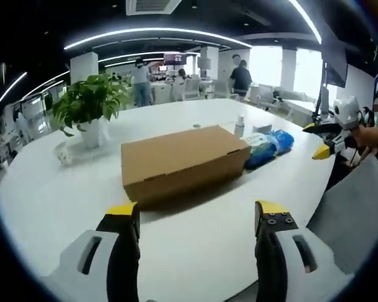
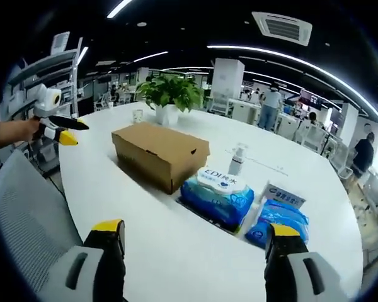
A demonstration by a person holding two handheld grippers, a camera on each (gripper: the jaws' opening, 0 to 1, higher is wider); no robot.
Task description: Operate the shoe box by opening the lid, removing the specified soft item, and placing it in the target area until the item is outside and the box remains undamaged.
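Left gripper: we find fingers spread wide, empty.
Right gripper: likewise wide, empty.
Shoe box: lid closed, on table, ahead of both fingers.
Risk: we judge uneven prying could tear the cardboard lid.

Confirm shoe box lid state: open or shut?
Shut. The shoe box lies flat on the white table with its lid down flush along the top edges in both views. Both grippers hang open, clear of it.
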